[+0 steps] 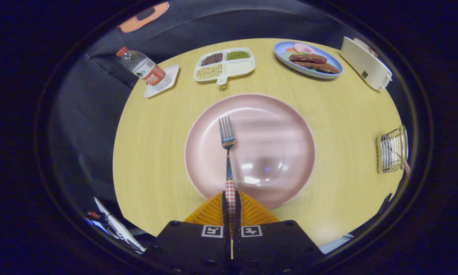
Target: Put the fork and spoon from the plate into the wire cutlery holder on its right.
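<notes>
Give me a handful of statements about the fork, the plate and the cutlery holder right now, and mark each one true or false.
1. The gripper is shut on the fork by its checked handle. True.
2. The fork's tines point back toward the gripper. False: they point away, over the pink plate.
3. The wire cutlery holder stands to the plate's right. True.
4. The water bottle lies on the plate. False: it rests on a small white tray beyond the plate.

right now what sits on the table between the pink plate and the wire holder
Nothing: bare table from the pink plate to the wire holder. The claw is shut on the fork.
</notes>
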A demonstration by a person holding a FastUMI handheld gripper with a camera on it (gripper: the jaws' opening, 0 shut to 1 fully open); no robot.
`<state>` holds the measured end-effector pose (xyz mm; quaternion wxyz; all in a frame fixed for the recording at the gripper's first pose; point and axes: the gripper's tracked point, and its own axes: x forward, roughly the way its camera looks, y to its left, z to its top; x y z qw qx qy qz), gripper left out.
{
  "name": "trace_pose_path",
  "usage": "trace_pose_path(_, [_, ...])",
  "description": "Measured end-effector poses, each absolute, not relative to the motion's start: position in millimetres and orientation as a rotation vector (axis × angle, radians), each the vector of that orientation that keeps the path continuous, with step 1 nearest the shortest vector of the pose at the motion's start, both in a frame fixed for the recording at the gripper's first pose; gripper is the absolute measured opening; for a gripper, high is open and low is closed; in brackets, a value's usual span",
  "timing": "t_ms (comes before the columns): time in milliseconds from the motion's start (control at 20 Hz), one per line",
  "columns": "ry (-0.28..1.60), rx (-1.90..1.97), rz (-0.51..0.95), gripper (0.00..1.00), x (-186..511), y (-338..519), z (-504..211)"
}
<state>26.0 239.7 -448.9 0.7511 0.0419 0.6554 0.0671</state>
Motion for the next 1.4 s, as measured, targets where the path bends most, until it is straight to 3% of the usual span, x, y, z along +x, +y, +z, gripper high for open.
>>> trace_pose_path(750, [1.347,-0.038,0.153,0.03,29,39,-333])
trace_pose_path(1100, [1.368,-0.113,0.094,0.03,23,-63,-309])
trace_pose_path(1400, [1.504,-0.057,0.099,0.02,7,-104,-300])
